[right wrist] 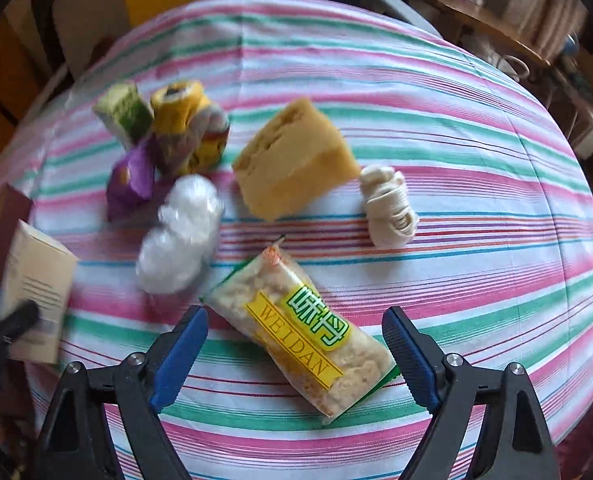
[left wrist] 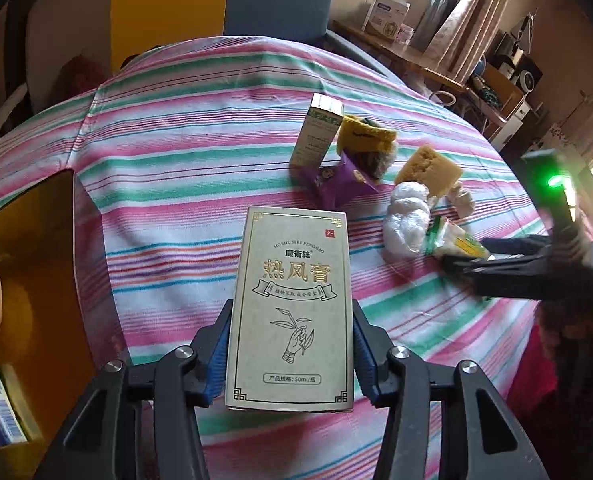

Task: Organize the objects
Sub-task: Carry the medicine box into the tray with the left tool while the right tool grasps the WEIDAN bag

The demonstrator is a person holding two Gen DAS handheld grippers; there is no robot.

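Note:
My left gripper (left wrist: 290,354) is shut on a beige ointment box (left wrist: 292,308) with gold Chinese lettering and holds it above the striped tablecloth (left wrist: 168,184). The same box shows at the left edge of the right wrist view (right wrist: 36,292). My right gripper (right wrist: 296,356) is open, with its blue-padded jaws on either side of a clear "WEIDAN" snack packet (right wrist: 300,336) that lies on the cloth. The right gripper also shows in the left wrist view (left wrist: 472,268) over the packet (left wrist: 456,242).
On the cloth lie a yellow sponge (right wrist: 292,160), a white plastic bag wad (right wrist: 180,232), a cream string bundle (right wrist: 390,206), a purple packet (right wrist: 132,180), a yellow roll (right wrist: 184,120) and a green-white box (right wrist: 122,112). An open cardboard box (left wrist: 28,280) stands at the left.

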